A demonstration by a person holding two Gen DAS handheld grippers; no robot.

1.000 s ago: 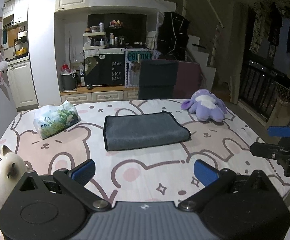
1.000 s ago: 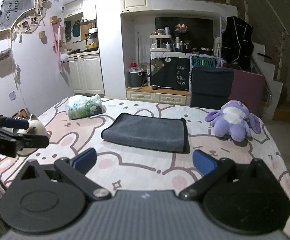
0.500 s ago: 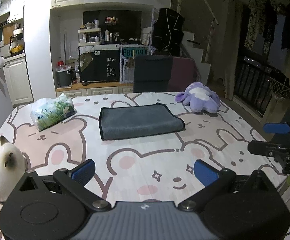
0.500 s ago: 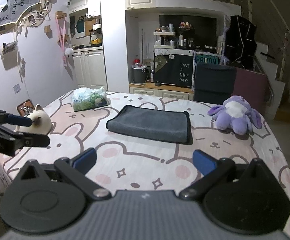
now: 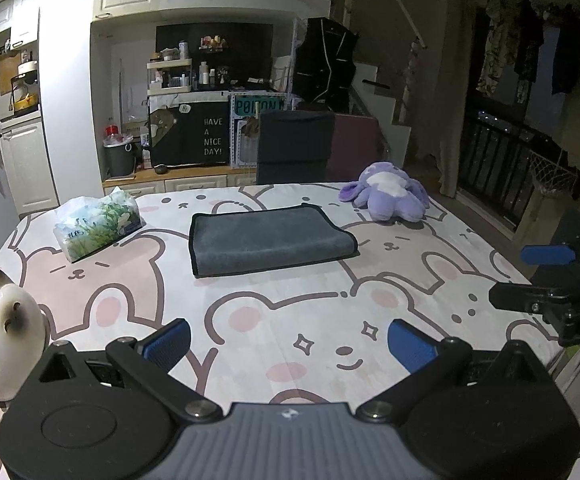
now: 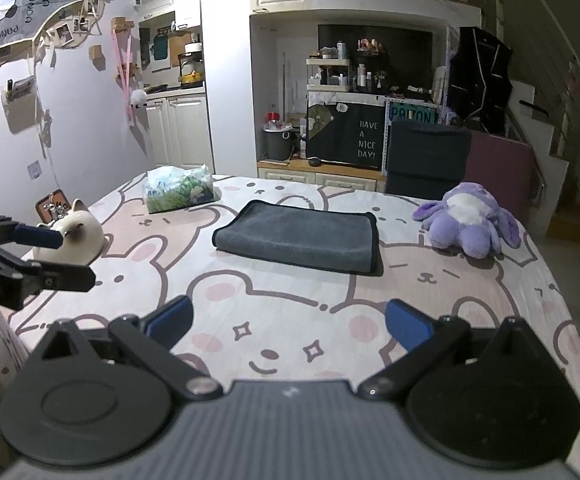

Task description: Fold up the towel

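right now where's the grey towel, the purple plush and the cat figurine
grey towel (image 5: 267, 240), left wrist view, middle of its folded top face
purple plush (image 6: 470, 220), right wrist view, on its white belly
cat figurine (image 5: 7, 334), left wrist view, on its cream body

A dark grey towel (image 5: 267, 242) with black edging is seen on a desk (image 5: 290, 320) covered in white cloth printed with pink bears, rabbits and brown outlines. A purple and white plush toy (image 5: 386, 196), a green-patterned tissue pack (image 5: 97, 226) and a cream cat figurine (image 5: 5, 332) with brown ears are shown. Blue pads are carried on both black claws.
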